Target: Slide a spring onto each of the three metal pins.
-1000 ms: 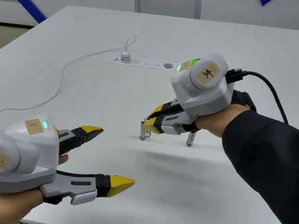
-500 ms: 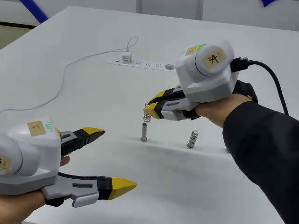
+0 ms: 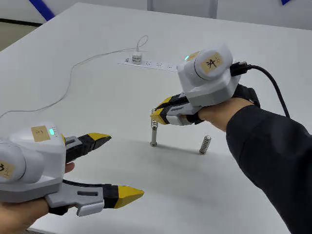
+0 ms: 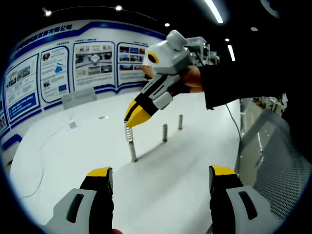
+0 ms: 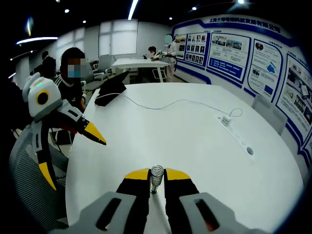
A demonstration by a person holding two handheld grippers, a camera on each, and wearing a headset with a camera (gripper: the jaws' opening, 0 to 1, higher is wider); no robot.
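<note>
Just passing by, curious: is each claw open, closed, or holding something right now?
Left claw: open, holding nothing.
Right claw: closed on a spring, at the top of a metal pin.

The left gripper [image 3: 120,165] and right gripper [image 3: 156,116] are white and rounded, with black-and-grey jaws tipped yellow, green lights [image 3: 51,131] and tan handwritten stickers [image 3: 211,62]. A black cable [image 3: 273,85] leaves the right one. Its arm wears a black sleeve [image 3: 273,156].
</note>
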